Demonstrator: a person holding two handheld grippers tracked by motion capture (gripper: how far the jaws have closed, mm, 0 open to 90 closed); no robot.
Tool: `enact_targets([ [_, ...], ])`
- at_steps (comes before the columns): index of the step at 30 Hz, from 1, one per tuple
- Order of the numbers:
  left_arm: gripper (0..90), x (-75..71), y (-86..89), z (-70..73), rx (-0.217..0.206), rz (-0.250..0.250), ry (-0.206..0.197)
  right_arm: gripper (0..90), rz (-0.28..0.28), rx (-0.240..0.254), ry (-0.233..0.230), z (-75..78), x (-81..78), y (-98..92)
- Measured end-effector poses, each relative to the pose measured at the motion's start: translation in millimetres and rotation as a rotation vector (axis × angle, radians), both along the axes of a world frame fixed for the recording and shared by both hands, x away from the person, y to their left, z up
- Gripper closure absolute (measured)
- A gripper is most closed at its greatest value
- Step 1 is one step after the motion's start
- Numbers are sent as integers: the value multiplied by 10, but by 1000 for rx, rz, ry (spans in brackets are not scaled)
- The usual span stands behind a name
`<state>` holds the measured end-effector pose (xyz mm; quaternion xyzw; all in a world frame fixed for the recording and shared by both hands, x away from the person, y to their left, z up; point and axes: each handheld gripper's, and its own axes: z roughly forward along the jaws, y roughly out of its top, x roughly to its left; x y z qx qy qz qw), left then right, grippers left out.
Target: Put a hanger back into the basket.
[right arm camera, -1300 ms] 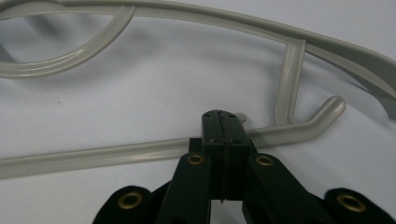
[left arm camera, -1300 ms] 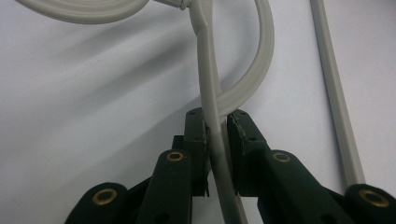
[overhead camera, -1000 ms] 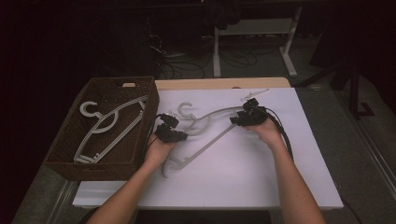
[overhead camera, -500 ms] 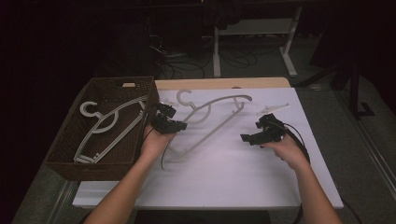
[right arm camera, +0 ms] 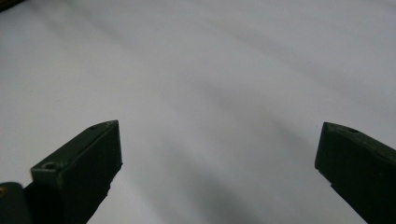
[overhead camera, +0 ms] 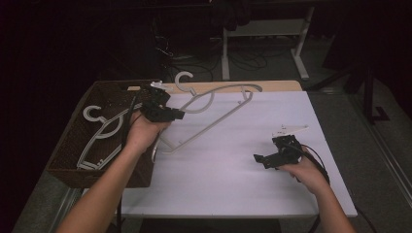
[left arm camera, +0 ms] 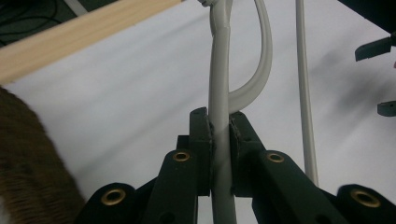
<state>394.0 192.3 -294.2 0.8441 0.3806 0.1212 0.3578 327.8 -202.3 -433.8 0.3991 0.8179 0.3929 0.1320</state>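
My right claw point(overhead camera: 265, 158) is low over the white table point(overhead camera: 233, 184), near my side. Its jaws have just been opening and now they are spread wide — nothing is between them. Farther off, my left claw point(overhead camera: 167, 112) pinches the grey hanger point(overhead camera: 221, 114) by its side bar and holds it up above the table. The hanger's hook point(overhead camera: 183, 80) points away from me. Just beside it sits the brown basket point(overhead camera: 68, 165) — another hanger point(overhead camera: 99, 133) lies inside.
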Motion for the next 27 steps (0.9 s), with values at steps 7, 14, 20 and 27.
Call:
enact_targets([
  [7,823,-51,420,288,14,9,-44,0,-17,8,-1,-74,-79,-22],
  [14,823,-43,980,391,28,65,-76,0,-23,13,-13,-81,-113,-56],
  [20,823,-23,1465,413,27,130,-95,0,-37,2,-7,-104,-124,-72],
  [27,823,-32,2050,345,33,197,-92,0,-53,-10,0,-134,-121,-92],
])
